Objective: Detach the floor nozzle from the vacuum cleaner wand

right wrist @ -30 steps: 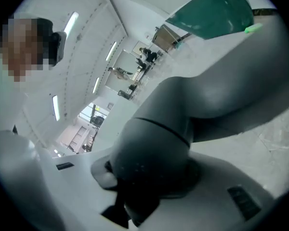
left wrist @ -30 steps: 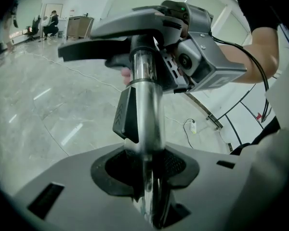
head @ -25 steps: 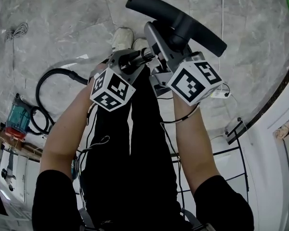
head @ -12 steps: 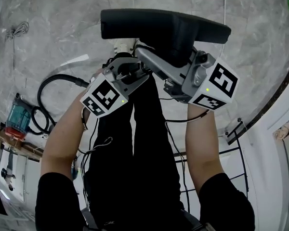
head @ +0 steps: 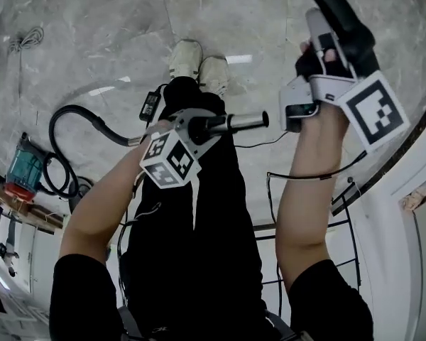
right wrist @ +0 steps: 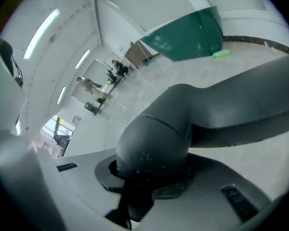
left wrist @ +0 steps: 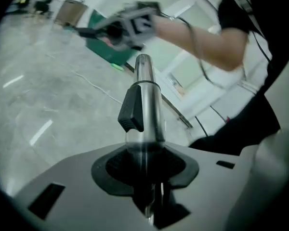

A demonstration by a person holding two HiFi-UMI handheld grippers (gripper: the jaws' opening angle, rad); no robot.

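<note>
The fingers of my left gripper are clamped on the silver metal vacuum wand, whose long axis runs rightward across mid-frame in the head view. My right gripper is clamped on the neck of the dark grey plastic floor nozzle at upper right, well apart from the wand's tip. I judge them detached.
</note>
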